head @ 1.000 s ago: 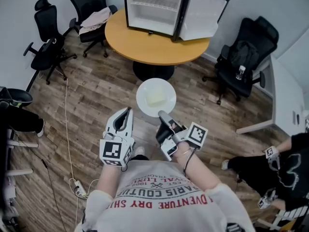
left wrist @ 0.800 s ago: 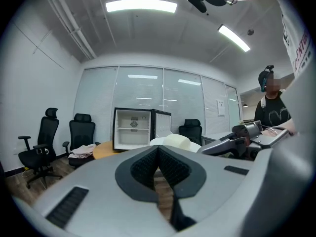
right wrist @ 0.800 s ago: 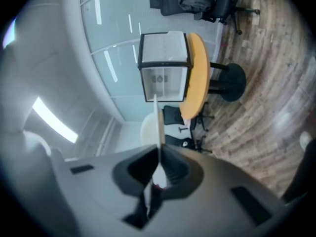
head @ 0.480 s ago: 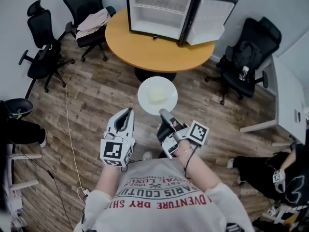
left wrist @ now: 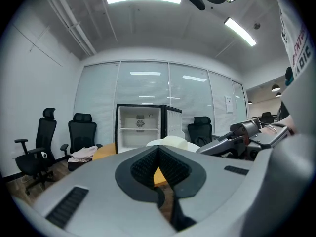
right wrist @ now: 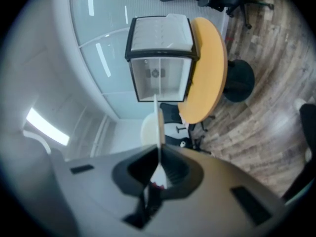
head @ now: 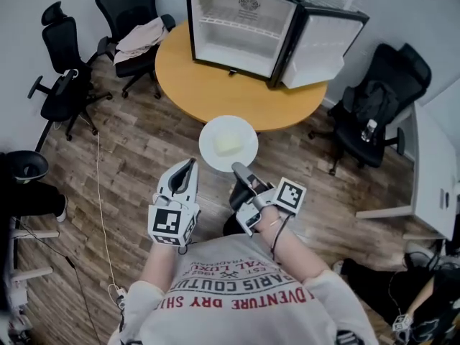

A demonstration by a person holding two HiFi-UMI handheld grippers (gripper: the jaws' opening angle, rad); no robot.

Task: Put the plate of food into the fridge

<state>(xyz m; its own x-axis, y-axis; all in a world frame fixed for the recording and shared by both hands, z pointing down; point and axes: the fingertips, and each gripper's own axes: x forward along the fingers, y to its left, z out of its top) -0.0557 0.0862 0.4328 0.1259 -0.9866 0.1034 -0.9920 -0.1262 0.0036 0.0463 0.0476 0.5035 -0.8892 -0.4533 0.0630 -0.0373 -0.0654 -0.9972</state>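
Plate (head: 228,144), rim pinched in right claw (head: 238,169)

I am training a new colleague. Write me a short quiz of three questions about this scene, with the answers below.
1. True or false: the door of the fridge is open.
2. Which gripper holds the plate? A. left B. right C. both
3. Fill in: the fridge stands on a round ___.

Key:
1. True.
2. B: the right gripper is shut on its rim.
3. table
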